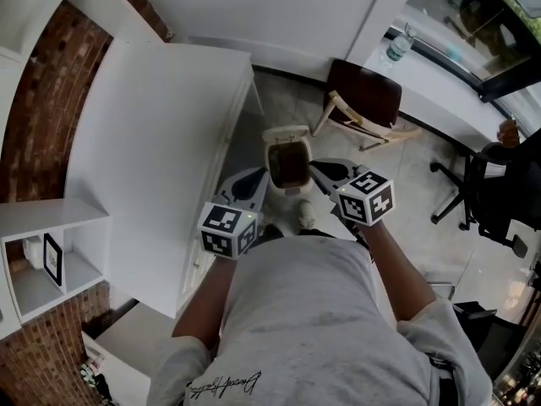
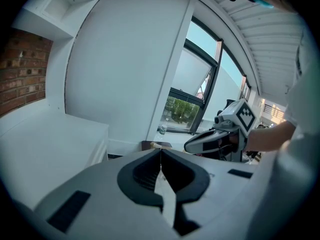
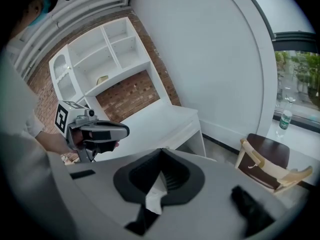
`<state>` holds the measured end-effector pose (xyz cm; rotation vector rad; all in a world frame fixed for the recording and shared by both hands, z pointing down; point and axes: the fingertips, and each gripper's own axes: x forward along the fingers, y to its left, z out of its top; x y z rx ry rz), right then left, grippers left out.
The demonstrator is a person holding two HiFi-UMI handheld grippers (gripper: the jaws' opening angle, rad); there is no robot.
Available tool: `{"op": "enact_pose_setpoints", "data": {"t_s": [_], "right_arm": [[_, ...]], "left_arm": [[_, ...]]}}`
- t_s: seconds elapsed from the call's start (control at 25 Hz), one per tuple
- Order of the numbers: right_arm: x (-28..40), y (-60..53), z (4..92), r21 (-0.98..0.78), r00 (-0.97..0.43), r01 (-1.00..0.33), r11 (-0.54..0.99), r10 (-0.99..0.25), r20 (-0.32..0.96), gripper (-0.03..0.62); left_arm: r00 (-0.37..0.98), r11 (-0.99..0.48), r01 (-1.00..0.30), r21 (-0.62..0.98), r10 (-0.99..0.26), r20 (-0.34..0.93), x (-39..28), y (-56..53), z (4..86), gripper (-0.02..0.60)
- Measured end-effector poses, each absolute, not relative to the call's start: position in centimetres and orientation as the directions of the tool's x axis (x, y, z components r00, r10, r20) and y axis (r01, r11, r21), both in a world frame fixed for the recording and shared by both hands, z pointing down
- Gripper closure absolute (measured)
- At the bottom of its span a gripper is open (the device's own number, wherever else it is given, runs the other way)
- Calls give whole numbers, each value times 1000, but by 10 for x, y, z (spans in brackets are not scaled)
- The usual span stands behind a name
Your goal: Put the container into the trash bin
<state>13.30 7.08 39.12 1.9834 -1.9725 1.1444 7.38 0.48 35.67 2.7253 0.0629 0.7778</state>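
Observation:
The trash bin (image 1: 287, 164) stands on the floor between the white table and a chair; its lid is up and the inside looks brown. No container shows in any view. My left gripper (image 1: 256, 180) is held at the bin's left side and my right gripper (image 1: 319, 170) at its right side, both tips close to the rim. In the left gripper view the jaws of the left gripper (image 2: 160, 152) meet with nothing between them. The right gripper (image 3: 161, 152) is likewise shut and empty. Each gripper view shows the other gripper, the right gripper (image 2: 220, 136) and the left gripper (image 3: 95, 131).
A white table (image 1: 161, 134) runs along the left, right beside the bin. A dark-seated wooden chair (image 1: 363, 100) stands behind the bin. A bottle (image 1: 397, 47) sits on the window counter. An office chair (image 1: 486, 193) is at right. Shelves (image 3: 100, 59) line the brick wall.

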Motion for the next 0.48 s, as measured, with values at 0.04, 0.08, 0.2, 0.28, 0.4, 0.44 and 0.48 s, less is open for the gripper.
{"op": "enact_pose_setpoints", "data": {"t_s": [0.04,0.08,0.2,0.28,0.4,0.44,0.48], "right_arm": [[133,71,391,-414,-136,-899,-141,-810,571,566],[133,71,390,-414,-137,-900,-138,-811,569,566],[132,72,388,-417,-142,-899,-134,-812,567,566],[131,73,389,-418,-144,-899,-132,-810,568,566],[130,76,392,-415,-144,-900,-135,-806,574,566],[130,77,393,-415,-144,-900,-136,-804,577,566],[129,79,395,-414,-145,-900,-137,-801,580,566]], "left_arm": [[853,-953,-42,302,123,508,74,5,356,563],[853,-953,-43,301,122,508,74,6,356,563],[852,-953,-44,300,122,510,73,8,356,563],[852,-952,-43,302,123,509,72,10,357,564],[853,-951,-42,306,125,506,72,14,358,563],[853,-951,-43,307,125,507,71,15,358,563],[853,-950,-44,308,125,507,70,16,358,563]]}}
